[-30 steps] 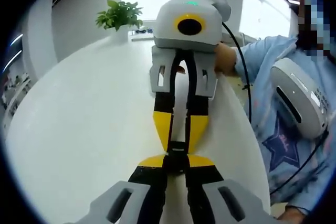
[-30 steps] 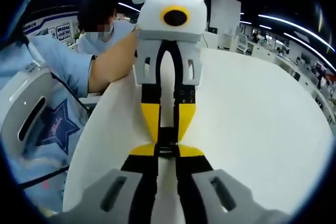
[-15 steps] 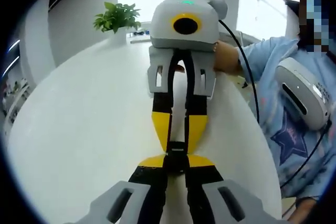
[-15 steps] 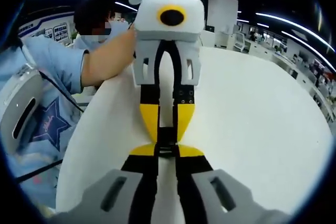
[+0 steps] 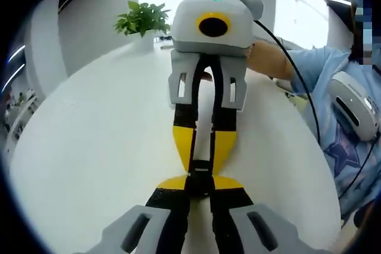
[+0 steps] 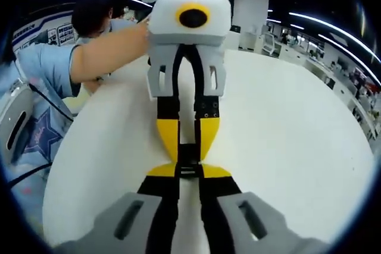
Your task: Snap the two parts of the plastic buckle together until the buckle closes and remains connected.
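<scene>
White tabletop (image 5: 89, 147) spreads wide and bare to one side of both grippers, curving off at its far rim by a potted plant (image 5: 143, 19). In the left gripper view, the left gripper (image 5: 200, 184) and the right gripper (image 5: 201, 162) meet tip to tip, each clenched on one end of the black plastic buckle (image 5: 200, 173), held above the table between their yellow tips. The right gripper view has the same pinch (image 6: 189, 169). On the other side, the table edge runs near the person's blue sleeve (image 5: 324, 75).
</scene>
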Demonstrator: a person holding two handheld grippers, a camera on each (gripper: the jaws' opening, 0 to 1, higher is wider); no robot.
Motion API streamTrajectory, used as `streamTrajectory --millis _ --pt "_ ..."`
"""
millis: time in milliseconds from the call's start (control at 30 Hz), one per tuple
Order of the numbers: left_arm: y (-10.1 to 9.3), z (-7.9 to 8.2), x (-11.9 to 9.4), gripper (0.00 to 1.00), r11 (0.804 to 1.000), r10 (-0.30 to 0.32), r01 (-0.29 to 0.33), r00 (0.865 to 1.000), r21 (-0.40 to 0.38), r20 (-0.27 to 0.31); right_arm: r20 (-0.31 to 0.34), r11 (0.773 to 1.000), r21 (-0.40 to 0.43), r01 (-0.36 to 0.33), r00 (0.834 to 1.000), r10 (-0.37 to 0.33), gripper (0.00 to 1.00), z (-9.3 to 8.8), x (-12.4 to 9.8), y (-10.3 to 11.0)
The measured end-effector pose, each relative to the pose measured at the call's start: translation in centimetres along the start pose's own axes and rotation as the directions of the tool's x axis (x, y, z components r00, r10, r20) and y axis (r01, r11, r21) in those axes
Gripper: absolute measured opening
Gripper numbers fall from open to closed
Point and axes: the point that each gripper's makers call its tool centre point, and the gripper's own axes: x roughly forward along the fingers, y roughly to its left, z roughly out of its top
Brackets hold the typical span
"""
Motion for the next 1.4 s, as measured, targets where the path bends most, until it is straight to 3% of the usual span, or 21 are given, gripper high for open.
streamTrajectory --millis 533,733,967,1200,1400 --pt "5.7 0.7 0.3 0.11 1.0 0.003 -0.002 0.998 -0.026 0.059 0.026 1.0 0.024 -0.01 1.0 0.01 0.12 -1.9 -0.6 -6.3" --pt "8.0 1.2 1.2 0.11 1.0 0.017 -0.016 0.998 -0.024 0.068 -0.002 1.0 0.019 -0.008 1.0 0.008 0.12 -2.0 -1.1 -8.3" --pt "10.8 1.1 0.9 0.11 0.995 0.055 -0.046 0.994 -0.087 0.099 0.009 0.998 0.04 0.039 0.999 -0.039 0.12 -2.3 -1.0 -10.0" --pt "10.5 1.1 1.2 0.11 0.995 0.055 -0.044 0.991 -0.092 0.121 0.018 0.998 0.051 0.038 0.999 -0.039 0.12 -2.4 -0.9 -10.1" --pt "10.7 1.4 0.6 0.14 0.989 0.088 -0.077 0.992 -0.123 0.09 -0.033 0.999 0.006 0.051 0.998 -0.051 0.12 -2.2 -0.7 -10.3"
